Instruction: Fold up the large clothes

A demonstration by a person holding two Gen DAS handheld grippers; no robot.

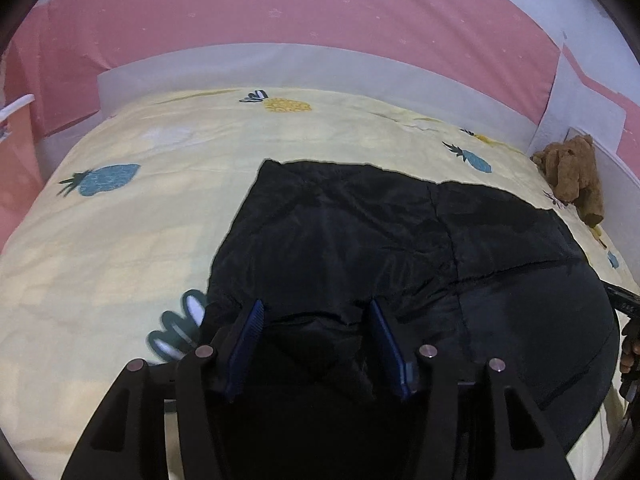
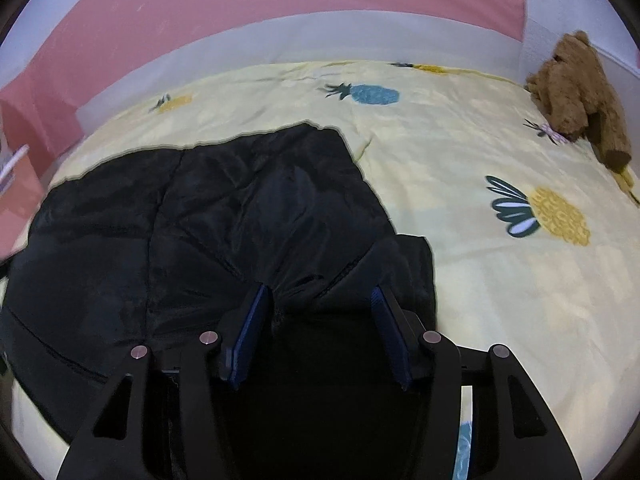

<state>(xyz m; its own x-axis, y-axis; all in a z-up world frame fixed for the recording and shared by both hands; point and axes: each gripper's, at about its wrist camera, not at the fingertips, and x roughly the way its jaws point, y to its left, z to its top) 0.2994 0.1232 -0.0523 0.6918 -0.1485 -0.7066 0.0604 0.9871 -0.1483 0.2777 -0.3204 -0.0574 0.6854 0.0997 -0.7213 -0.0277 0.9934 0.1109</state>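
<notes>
Claws left (image 1: 316, 312) and right (image 2: 320, 298) gape wide above black jacket (image 1: 380, 240), gripping nothing.

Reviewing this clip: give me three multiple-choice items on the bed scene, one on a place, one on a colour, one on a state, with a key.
1. Where is the teddy bear?
A. on the black garment
B. at the bed's far right edge
C. in a gripper

2. What colour is the bedsheet?
A. pale yellow
B. green
C. grey

3. How do both grippers stand?
A. shut
B. out of view
C. open

Key: B, it sits apart from the black garment; A, yellow with pineapple prints; C, left gripper and right gripper show spread fingers over fabric.
</notes>
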